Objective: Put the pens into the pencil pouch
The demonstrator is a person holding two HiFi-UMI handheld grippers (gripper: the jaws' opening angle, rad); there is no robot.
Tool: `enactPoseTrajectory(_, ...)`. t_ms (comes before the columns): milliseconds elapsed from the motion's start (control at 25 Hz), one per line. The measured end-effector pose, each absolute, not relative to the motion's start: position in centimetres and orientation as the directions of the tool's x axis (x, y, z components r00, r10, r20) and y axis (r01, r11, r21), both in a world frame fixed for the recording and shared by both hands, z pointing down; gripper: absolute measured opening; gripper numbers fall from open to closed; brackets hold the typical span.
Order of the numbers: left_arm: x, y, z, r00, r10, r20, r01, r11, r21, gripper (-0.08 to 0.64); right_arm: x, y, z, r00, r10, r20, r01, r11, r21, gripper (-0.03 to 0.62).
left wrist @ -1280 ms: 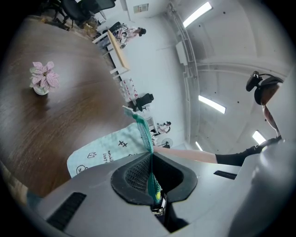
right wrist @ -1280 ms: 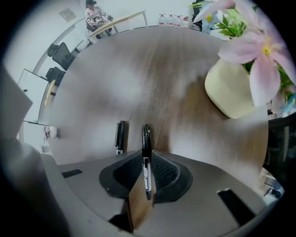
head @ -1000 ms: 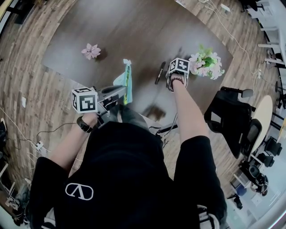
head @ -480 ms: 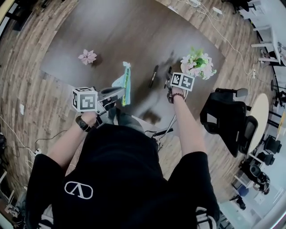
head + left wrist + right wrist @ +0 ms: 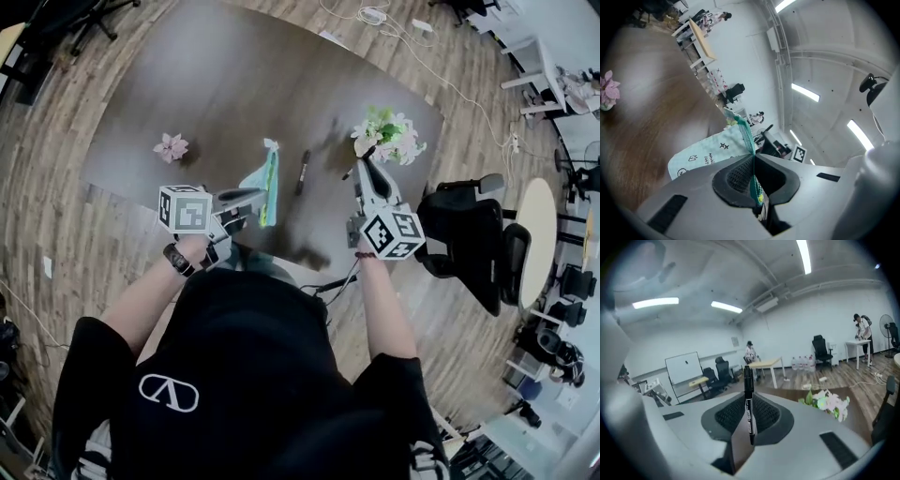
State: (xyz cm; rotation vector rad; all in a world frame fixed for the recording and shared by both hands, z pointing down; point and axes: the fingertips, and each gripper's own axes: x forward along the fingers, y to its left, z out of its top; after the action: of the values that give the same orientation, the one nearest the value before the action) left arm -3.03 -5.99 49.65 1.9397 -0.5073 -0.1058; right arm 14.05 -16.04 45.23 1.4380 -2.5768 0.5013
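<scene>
Pouch (image 5: pixel 710 157) is pinched by its edge in left tongs (image 5: pixel 754 180); right tongs (image 5: pixel 749 405) grasp pen (image 5: pixel 747 376).

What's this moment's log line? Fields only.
left gripper: shut on pencil pouch | right gripper: shut on pen | second pen: on table

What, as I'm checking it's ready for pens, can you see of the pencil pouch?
The pencil pouch is pale mint fabric with small black doodles and a green zipper edge. The left gripper, jaws shut on that edge, holds it standing edgewise, pointing away over the brown table. Whether it's unzipped isn't visible.
</scene>
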Motion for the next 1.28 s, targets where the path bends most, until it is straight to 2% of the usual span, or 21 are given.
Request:
enactPoseTrajectory(120,-1.9,-6.3,48.3,0.916,-0.373,0.145,-0.286,-0.357,0.889,0.012,13.4,-13.4,38.7,-0.548,-0.829,0.106,-0.831,0.526,-0.180,0.051)
enactPoseTrajectory(200,-1.3,-6.4,47.7,0.921,-0.363,0.142,-0.282,-0.370,0.885,0.012,13.3,-11.8,36.4,-0.542,-0.840,0.033,-0.833,0.531,-0.158,0.051)
enactPoseTrajectory(440,0.1,-6.5,46.6,0.934,-0.334,0.128,-0.259,-0.384,0.886,0.012,13.3,-9.6,34.8,-0.530,-0.846,-0.056,-0.830,0.531,-0.173,0.051)
enactPoseTrajectory(680,0.5,-6.5,46.0,0.941,-0.311,0.135,-0.258,-0.398,0.880,0.011,7.3,-9.5,32.0,-0.622,-0.768,-0.151,-0.742,0.640,-0.198,0.051)
enactPoseTrajectory(920,0.8,-6.7,45.1,0.942,-0.311,0.125,-0.251,-0.405,0.879,0.012,3.2,-9.6,32.4,-0.684,-0.715,-0.146,-0.687,0.699,-0.199,0.051)
enactPoseTrajectory(1280,0.4,-6.9,42.3,0.942,-0.329,0.068,-0.220,-0.449,0.866,0.012,2.7,-9.3,34.8,-0.708,-0.705,-0.050,-0.686,0.702,-0.189,0.051)
